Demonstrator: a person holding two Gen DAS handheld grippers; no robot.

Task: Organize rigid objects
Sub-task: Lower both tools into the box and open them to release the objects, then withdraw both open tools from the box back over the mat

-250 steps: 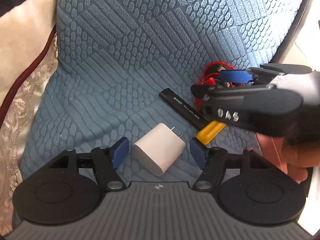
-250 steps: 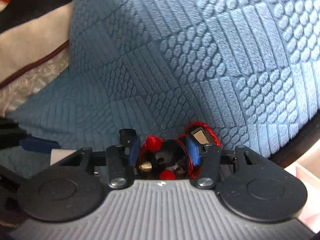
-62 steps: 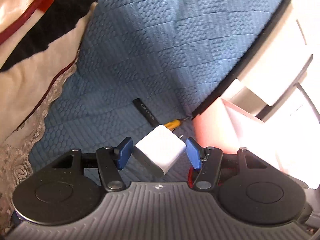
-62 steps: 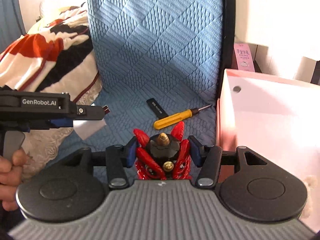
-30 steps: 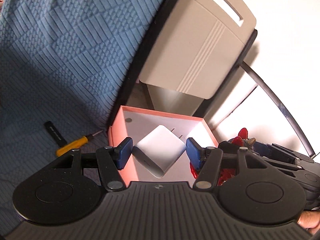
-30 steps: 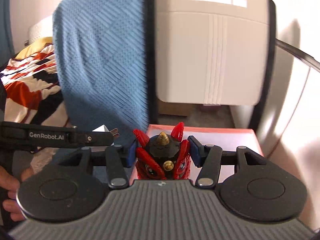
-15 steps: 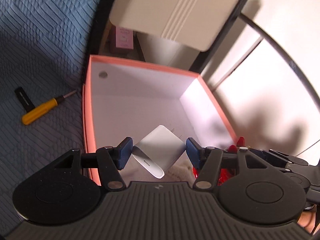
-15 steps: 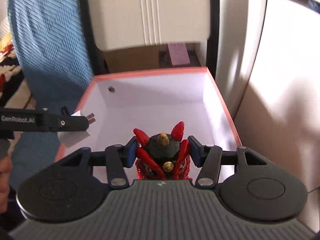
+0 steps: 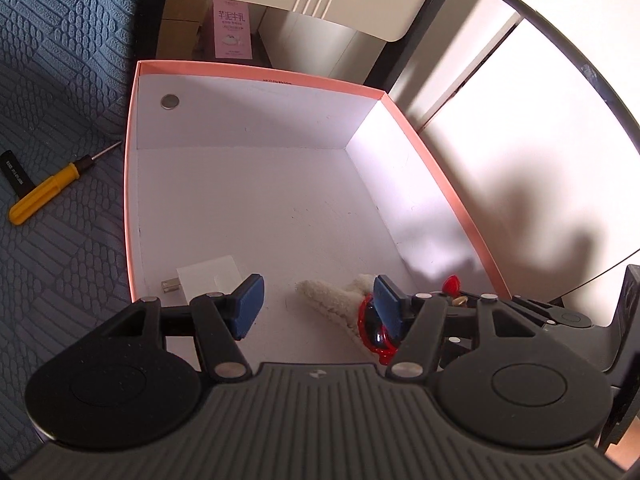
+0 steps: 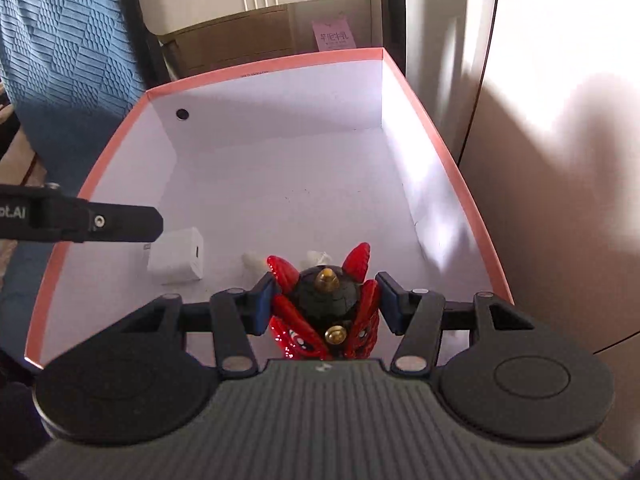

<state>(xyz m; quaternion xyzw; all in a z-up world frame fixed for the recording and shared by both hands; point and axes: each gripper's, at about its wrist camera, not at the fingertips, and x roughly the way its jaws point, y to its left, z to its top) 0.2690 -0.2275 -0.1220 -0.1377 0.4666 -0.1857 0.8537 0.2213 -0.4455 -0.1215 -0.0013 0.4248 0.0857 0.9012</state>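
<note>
Box: the pink-rimmed box (image 9: 256,70) stood open just beside the blue cushion (image 9: 60,60); judged to be the collecting point for the rigid items.
Charger: the white charger (image 9: 208,276) lay flat on the box floor at about 8 o'clock, near the left wall, prongs toward that wall; it touched neither finger.
Left gripper: the left gripper (image 9: 316,306) hung over the near end of the box. Its fingers had just been opening and stood apart with nothing between them, the charger lying below and to the left; judged a deliberate release into the box.
Right gripper: the right gripper (image 10: 326,306) carried the red and black toy (image 10: 326,304) between its fingers, both pads against its sides, over the box at 6 o'clock. Judged held there for setting down clear of the charger.
Other contents: a white fluffy item (image 9: 332,300) lay on the floor by the toy.
Outstanding: the screwdriver (image 9: 44,194) and black stick (image 9: 14,172) remained on the cushion at 9 o'clock, outside the box.
</note>
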